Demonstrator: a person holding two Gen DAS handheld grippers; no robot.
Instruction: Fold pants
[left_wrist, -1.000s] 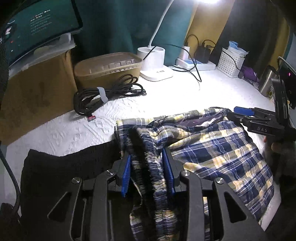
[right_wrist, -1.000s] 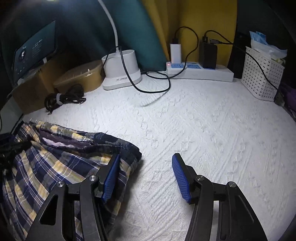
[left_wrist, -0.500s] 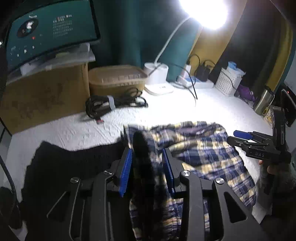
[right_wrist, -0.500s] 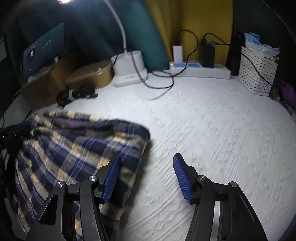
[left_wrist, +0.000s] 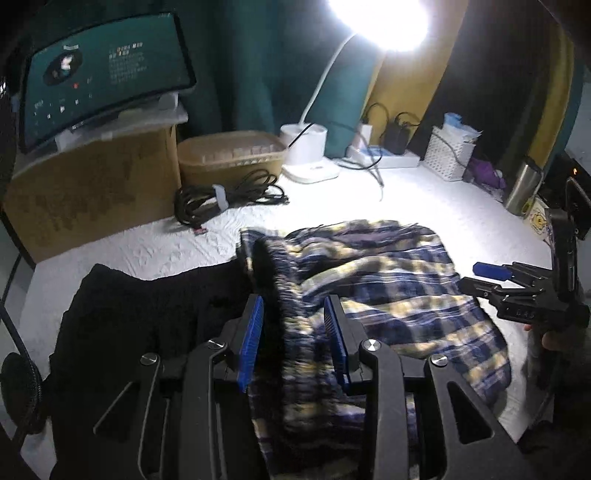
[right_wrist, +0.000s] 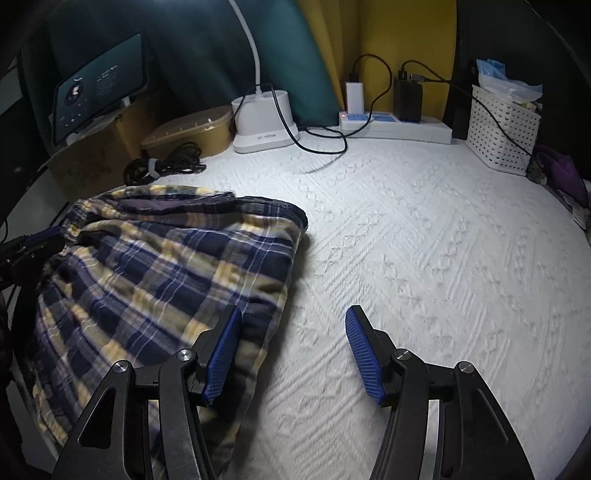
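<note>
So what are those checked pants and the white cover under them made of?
The checked pants look like thin woven cotton, matte: the plaid runs through the weave and the cloth crumples softly, bunched in the left claw. The white cover seems a quilted or embossed textile, from its raised stitched pattern. Fibre itself can't be told.
</note>
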